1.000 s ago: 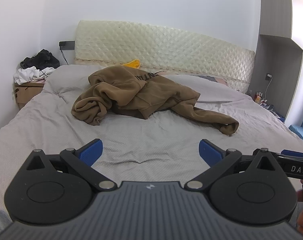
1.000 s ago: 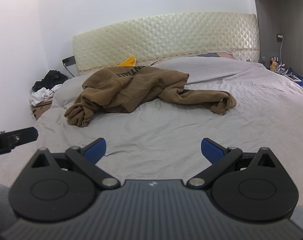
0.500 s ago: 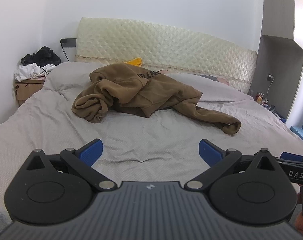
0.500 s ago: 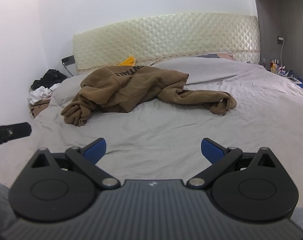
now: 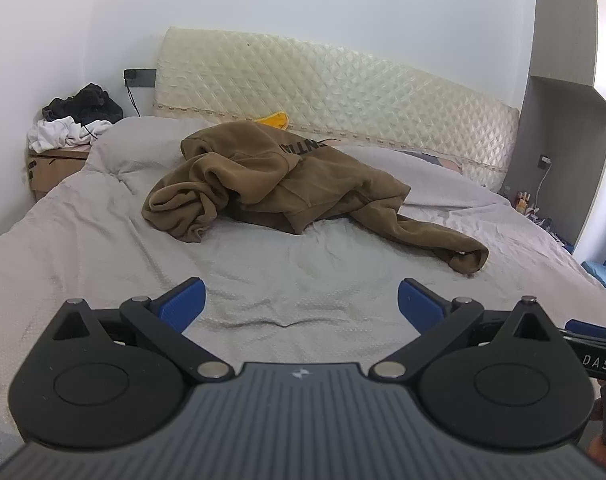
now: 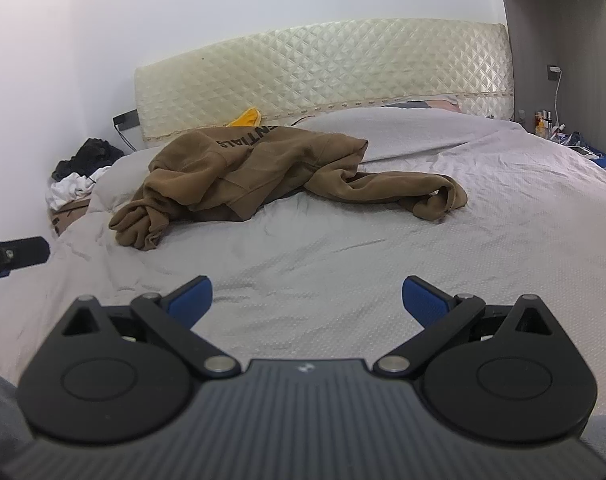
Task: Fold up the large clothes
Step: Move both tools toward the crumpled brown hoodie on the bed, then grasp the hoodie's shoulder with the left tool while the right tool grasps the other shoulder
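Note:
A brown hoodie [image 5: 279, 184] with dark lettering lies crumpled on the grey bed [image 5: 283, 280], toward the headboard; one sleeve trails out to the right, ending in a cuff [image 5: 469, 258]. It also shows in the right wrist view [image 6: 263, 168]. My left gripper [image 5: 301, 304] is open and empty, held above the bed well short of the hoodie. My right gripper [image 6: 307, 300] is open and empty too, also short of it. The right gripper's edge [image 5: 595, 344] shows at the left wrist view's right side.
A quilted cream headboard [image 5: 343, 92] stands behind the bed, with a yellow item [image 5: 273, 121] at its base. A bedside box with black and white clothes [image 5: 73, 120] is at the left. A grey shelf unit [image 5: 559, 128] with small bottles stands at the right.
Both grippers have moved slightly forward over the bed toward the hoodie. Both stay open. The hoodie has not moved.

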Demonstrator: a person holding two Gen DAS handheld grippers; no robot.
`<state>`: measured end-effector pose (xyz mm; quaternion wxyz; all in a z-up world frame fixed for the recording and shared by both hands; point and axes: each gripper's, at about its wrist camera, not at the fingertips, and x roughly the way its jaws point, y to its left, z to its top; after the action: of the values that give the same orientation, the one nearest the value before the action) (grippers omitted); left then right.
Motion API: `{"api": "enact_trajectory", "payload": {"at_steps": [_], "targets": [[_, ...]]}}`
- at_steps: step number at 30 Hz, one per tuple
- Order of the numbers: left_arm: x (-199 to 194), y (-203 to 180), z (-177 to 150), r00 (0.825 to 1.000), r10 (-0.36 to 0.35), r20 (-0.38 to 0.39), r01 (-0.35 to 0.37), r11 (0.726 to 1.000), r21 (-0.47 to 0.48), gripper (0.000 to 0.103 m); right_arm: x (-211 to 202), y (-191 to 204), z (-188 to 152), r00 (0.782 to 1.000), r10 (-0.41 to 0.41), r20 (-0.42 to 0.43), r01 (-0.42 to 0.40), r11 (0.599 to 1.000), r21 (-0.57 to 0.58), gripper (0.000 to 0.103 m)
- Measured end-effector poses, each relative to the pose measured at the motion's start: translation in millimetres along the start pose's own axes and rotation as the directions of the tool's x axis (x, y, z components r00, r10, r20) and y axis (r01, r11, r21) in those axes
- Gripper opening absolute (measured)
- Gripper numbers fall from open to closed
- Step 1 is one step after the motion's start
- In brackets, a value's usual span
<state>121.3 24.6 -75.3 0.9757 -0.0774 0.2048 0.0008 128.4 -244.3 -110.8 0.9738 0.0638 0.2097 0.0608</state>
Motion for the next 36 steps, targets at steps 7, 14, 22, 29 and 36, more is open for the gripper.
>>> {"api": "enact_trajectory", "payload": {"at_steps": [7, 14, 22, 29, 36], "targets": [[4, 4, -1, 0.999, -0.036, 0.005, 0.036, 0.999, -0.006, 0.103, 0, -1, -2, 1.000, -0.008, 0.011, 0.008, 1.000, 0.012, 0.103], [40, 6, -2, 0.998, -0.064, -0.017, 0.065, 0.997, 0.032, 0.103, 16, -8, -4, 1.000, 0.002, 0.029, -0.003, 0.999, 0.049, 0.103], [90, 2, -1, 0.994, -0.077, -0.081, 0.078, 0.997, 0.008, 0.103, 45, -9, 5, 1.000, 0.025, 0.012, -0.025, 0.998, 0.059, 0.103], [135, -3, 14, 0.987, -0.116, -0.109, 0.117, 0.993, 0.007, 0.103, 89, -14, 21, 0.999, 0.000, -0.044, 0.004, 0.995, 0.103, 0.103], [191, 5, 30, 0.982, -0.120, -0.146, 0.114, 0.992, -0.047, 0.103, 136, -16, 47, 0.999, 0.021, -0.049, -0.015, 0.994, 0.109, 0.103]]}}
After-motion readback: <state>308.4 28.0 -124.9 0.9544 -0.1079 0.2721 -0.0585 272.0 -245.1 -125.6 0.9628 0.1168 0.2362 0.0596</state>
